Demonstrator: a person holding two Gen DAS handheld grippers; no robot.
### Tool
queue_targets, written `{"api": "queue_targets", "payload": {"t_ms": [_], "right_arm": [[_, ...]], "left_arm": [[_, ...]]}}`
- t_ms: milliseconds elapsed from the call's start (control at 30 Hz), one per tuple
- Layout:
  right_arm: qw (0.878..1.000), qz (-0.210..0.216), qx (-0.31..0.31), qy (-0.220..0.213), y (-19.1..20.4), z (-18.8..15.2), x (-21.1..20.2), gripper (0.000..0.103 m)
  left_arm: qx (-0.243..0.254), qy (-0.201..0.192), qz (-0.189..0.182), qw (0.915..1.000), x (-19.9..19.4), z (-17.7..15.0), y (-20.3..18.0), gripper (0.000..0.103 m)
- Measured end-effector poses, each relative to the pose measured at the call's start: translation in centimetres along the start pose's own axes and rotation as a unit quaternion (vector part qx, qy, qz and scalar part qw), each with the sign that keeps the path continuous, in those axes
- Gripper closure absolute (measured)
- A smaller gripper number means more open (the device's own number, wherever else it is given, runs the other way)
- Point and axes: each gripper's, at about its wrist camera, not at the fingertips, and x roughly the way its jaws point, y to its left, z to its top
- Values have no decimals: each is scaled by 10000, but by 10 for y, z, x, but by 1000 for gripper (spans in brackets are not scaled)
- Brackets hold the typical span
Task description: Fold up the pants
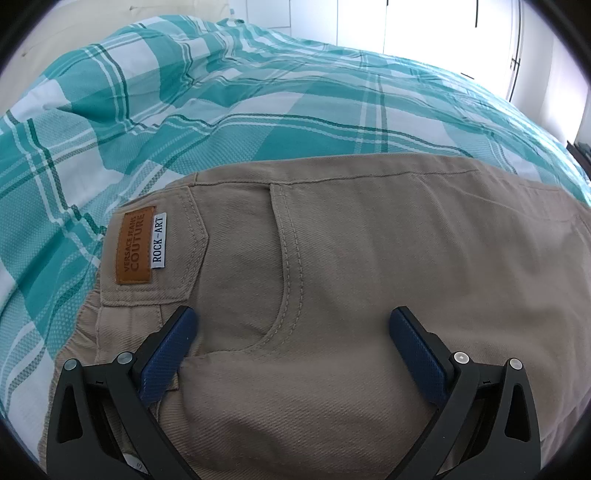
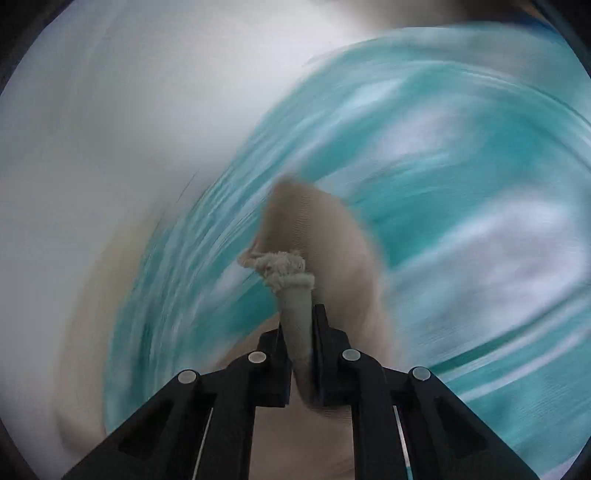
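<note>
Beige pants [image 1: 332, 277] lie flat on a teal and white checked bedspread [image 1: 221, 110], back side up, with a brown leather label [image 1: 133, 251] at the waistband on the left. My left gripper [image 1: 293, 321] is open, its blue pads [image 1: 173, 350] spread just above the seat of the pants, holding nothing. In the right wrist view my right gripper [image 2: 301, 325] is shut on a frayed hem of the pants [image 2: 291, 273], with the leg fabric [image 2: 332, 258] lifted beyond it. That view is heavily motion-blurred.
The bedspread [image 2: 443, 166] covers the bed around the pants. A bright window or white wardrobe doors [image 1: 424, 26] stand beyond the far edge of the bed. A pale wall [image 2: 92, 147] fills the left of the right wrist view.
</note>
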Motion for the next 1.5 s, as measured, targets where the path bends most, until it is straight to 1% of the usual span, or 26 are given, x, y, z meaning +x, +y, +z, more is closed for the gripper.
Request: {"api": "queue_targets", "payload": {"t_ms": [33, 67, 133, 167, 200, 233, 267, 300, 367, 400, 467, 500, 533, 600, 667, 700, 733, 833, 933, 1033, 1133, 1167, 1200, 1267, 1400, 1500], "right_arm": [[9954, 287, -766, 505, 44, -19, 4, 91], [9859, 547, -1280, 928, 77, -42, 4, 91], [9498, 1097, -2274, 1849, 141, -108, -11, 92], [9307, 1295, -2636, 2180, 163, -139, -23, 92], [9115, 1405, -2956, 2493, 179, -173, -41, 92], [8980, 1408, -3163, 2716, 185, -204, -61, 92], [8902, 1355, -3282, 2854, 182, -226, -80, 92], [8885, 1171, -3343, 2917, 171, -241, -100, 92], [9051, 496, -3091, 2877, 123, -257, -141, 91], [9191, 46, -2805, 2768, 96, -249, -159, 82], [9450, -1028, -2099, 2290, 32, -214, -199, 43], [9508, -1482, -1815, 2027, 10, -203, -218, 7], [9544, -2015, -1508, 1607, -13, -192, -246, 0], [9522, -2745, -1042, 842, -39, -184, -302, 0], [9456, -3143, -813, 215, -32, -184, -334, 0], [9454, -3145, -848, -62, -19, -191, -345, 0], [9465, -3090, -922, -147, 0, -189, -346, 0], [9500, -2818, -1345, -99, 58, -219, -312, 0], [9537, -2420, -1784, -66, 132, -279, -246, 0], [9594, -2051, -1935, 6, 185, -342, -187, 0], [9629, -1972, -1812, 350, 197, -388, -131, 0], [9603, -2044, -1843, 448, 197, -397, -119, 0], [9503, -2322, -1965, 659, 195, -409, -104, 0], [9414, -2497, -2111, 830, 192, -422, -99, 0], [9562, -2143, -1863, 714, 176, -420, -108, 0], [9550, -2146, -1955, 598, 174, -426, -108, 0]], "left_arm": [[1, 2, 1, 10000, 0, 0, 0, 0], [6, 10, 7, 10000, 0, 0, 0, 0], [24, 27, 22, 10000, 1, 1, 0, 0], [34, 39, 33, 10000, 1, 1, 0, 0], [42, 51, 44, 10000, 0, 1, -1, 1], [56, 68, 62, 9999, 0, 2, -1, 1], [83, 96, 99, 9999, 0, 3, -3, 0], [101, 115, 122, 9998, -1, 4, -3, 0], [155, 242, 213, 9994, -3, 7, -5, 0], [173, 316, 237, 9991, -4, 9, -6, 0], [282, 599, 280, 9974, -13, 14, -8, 1], [347, 660, 278, 9968, -20, 14, -9, 1], [405, 643, 264, 9968, -34, 12, -10, 1], [462, 585, 100, 9972, -58, 3, -11, 1], [575, 574, -214, 9965, -89, -17, -13, 1], [629, 580, -366, 9957, -102, -28, -16, 1], [672, 592, -470, 9949, -111, -35, -19, 1], [891, 606, -782, 9911, -144, -72, -35, 1], [979, 640, -938, 9887, -161, -106, -51, 1], [1009, 777, -904, 9877, -160, -136, -59, 1], [1041, 498, -897, 9893, -163, -149, -56, 1], [1089, 535, -907, 9885, -162, -149, -57, 1], [1100, 566, -919, 9881, -161, -149, -56, 1], [1103, 564, -952, 9877, -160, -150, -55, 1], [1165, 436, -862, 9885, -159, -157, -58, 1], [1183, 348, -787, 9892, -159, -160, -60, 1]]}}
